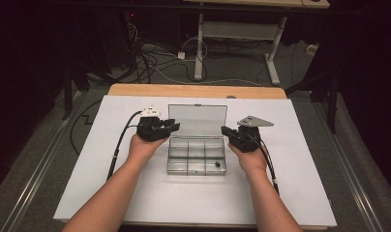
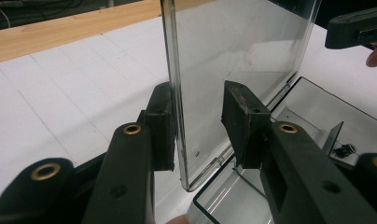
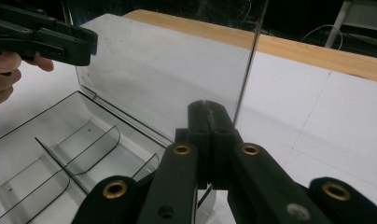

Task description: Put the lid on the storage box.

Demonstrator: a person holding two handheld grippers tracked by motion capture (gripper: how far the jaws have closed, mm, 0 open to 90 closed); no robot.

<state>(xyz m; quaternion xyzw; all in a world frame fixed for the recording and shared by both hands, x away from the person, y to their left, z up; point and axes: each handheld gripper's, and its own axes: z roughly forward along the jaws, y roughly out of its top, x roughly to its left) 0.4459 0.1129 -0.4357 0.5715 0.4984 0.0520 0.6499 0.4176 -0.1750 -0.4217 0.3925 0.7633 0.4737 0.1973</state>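
Nearest to me on the white table (image 1: pixel 135 193) sits the clear compartment box (image 1: pixel 197 162), its base divided into small cells, with a small dark part (image 1: pixel 217 165) lying in the near right cell. My left gripper (image 1: pixel 170 127) is at the box's left side and my right gripper (image 1: pixel 224 130) at its right, the box between them. Just beyond the base, the clear lid (image 1: pixel 197 120) stands upright on its far hinge. In the left gripper view my jaws are spread either side of the lid's left edge (image 2: pixel 177 93): one pad sits right against the plastic, the other stands clear of it, so nothing is pinched. In the right gripper view my jaws are pressed together on nothing, just beside the lid's right edge (image 3: pixel 247 70). Farthest off runs the table's wooden rim (image 1: pixel 198 90).
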